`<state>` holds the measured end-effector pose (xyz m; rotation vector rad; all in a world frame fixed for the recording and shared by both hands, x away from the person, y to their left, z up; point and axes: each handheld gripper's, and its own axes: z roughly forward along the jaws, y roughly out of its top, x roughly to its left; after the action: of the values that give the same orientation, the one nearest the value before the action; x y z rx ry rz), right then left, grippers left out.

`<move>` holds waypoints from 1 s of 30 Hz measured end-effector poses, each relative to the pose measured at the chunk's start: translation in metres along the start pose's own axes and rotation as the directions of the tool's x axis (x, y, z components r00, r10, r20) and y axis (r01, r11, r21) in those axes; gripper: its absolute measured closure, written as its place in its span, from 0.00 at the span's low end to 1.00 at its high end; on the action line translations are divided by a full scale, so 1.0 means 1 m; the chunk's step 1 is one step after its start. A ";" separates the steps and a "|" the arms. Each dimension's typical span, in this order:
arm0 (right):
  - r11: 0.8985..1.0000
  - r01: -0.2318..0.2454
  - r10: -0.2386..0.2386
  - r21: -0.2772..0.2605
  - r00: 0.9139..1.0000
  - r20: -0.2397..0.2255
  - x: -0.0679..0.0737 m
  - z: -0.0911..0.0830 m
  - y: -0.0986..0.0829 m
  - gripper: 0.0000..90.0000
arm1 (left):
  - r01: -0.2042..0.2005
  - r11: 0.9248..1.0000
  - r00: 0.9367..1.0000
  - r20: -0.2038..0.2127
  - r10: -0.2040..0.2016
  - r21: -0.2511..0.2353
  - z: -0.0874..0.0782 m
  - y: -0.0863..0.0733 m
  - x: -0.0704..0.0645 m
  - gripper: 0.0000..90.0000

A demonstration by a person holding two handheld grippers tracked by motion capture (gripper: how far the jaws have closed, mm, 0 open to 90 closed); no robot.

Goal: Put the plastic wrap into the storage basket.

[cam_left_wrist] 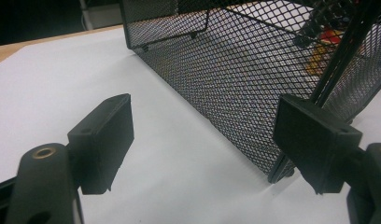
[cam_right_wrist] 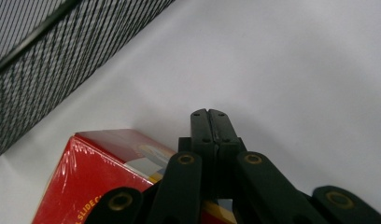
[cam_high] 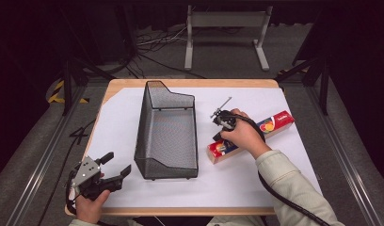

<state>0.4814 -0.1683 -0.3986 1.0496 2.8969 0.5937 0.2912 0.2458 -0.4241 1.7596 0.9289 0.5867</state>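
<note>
Dark room, cables on the floor behind; wooden table [cam_high: 190, 83] covered with a white sheet [cam_high: 246, 179].

Right gripper [cam_right_wrist: 210, 120]: jaws pressed together, nothing between them, tips over the sheet just past the near-left end of the red box [cam_right_wrist: 93, 179]. From the high view the right hand [cam_high: 245, 135] lay across the box's [cam_high: 275, 123] middle. Judged: long, rectangular carton in glossy film, so light, stiff along its length, slippery on the faces; walls may dent under a hard squeeze. Best taken across the narrow width near mid-length, so it does not swing.

Left gripper [cam_left_wrist: 202, 135]: jaws wide apart, empty, pointed at the near corner of the mesh basket [cam_left_wrist: 235, 88]. Basket was black wire mesh, rigid, open-topped, standing between the two grippers; nothing seen inside it from above [cam_high: 167, 136].
</note>
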 end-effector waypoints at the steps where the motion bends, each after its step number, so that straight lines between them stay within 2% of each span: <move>1: 1.000 0.009 -0.009 0.004 1.000 0.002 0.002 0.000 -0.002 1.00 | 0.000 1.000 1.000 0.000 0.000 0.000 0.000 0.000 0.000 0.24; 3: 0.999 0.026 -0.026 0.033 1.000 -0.002 0.004 -0.002 -0.005 1.00 | 0.000 1.000 1.000 0.000 0.000 0.001 0.000 0.000 0.000 0.24; 14: 0.996 0.072 -0.070 0.061 0.997 -0.040 0.020 -0.011 -0.032 1.00 | -0.003 1.000 1.000 0.001 0.003 0.005 0.001 0.001 -0.001 0.24; 24: 0.984 0.119 -0.113 0.130 0.992 -0.054 0.033 -0.018 -0.052 1.00 | -0.004 1.000 1.000 0.001 0.004 0.006 0.002 0.001 -0.002 0.24; 30: 0.980 0.139 -0.132 0.141 0.989 -0.062 0.036 -0.021 -0.060 1.00 | -0.004 1.000 1.000 0.001 0.004 0.006 0.002 0.001 -0.002 0.24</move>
<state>0.4134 -0.1958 -0.3956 0.8510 3.0662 0.4174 0.2918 0.2429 -0.4237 1.7677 0.9274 0.5864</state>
